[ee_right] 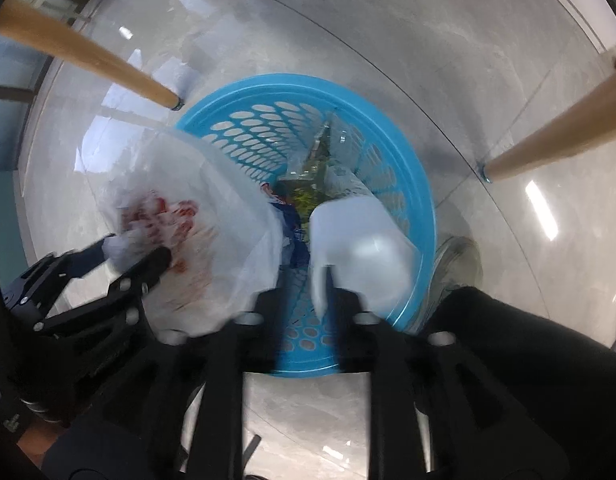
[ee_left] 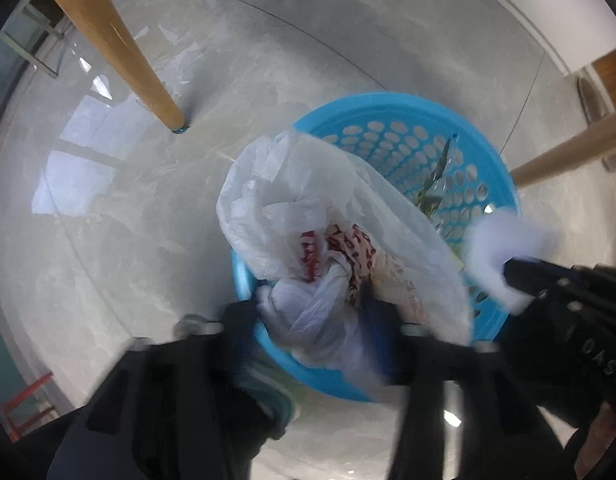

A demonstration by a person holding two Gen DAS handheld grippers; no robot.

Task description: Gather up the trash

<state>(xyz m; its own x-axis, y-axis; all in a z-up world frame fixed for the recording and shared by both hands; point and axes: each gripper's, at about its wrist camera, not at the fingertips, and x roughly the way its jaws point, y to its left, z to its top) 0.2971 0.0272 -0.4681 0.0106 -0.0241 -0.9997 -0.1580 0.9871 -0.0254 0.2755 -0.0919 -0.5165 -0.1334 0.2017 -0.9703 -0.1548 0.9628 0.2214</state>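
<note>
Item: blue perforated basket [ee_right: 418, 208], standing on the glossy tiled floor [ee_left: 107, 240] between wooden legs [ee_left: 119, 52].

Contents: green and dark wrappers [ee_right: 308, 188] low inside; details too blurred to list.

Item: white plastic bag [ee_left: 308, 200] with red print, bunched over the basket's near rim. Left gripper [ee_left: 312, 304] has its jaws clenched on the bag's gathered neck.

Item: crumpled white tissue [ee_right: 360, 240], held above the basket's mouth. Right gripper [ee_right: 303, 292]: jaws appear to pinch its lower edge, though blur makes this unsure.

Hazards, as judged:
- Thin film may slip or tear at the neck if pulled hard, spilling the bag onto the floor.
- Bag drapes across the opening; the tissue could land on it and slide outside.
- Light basket may tip if the bag snags its rim
</note>
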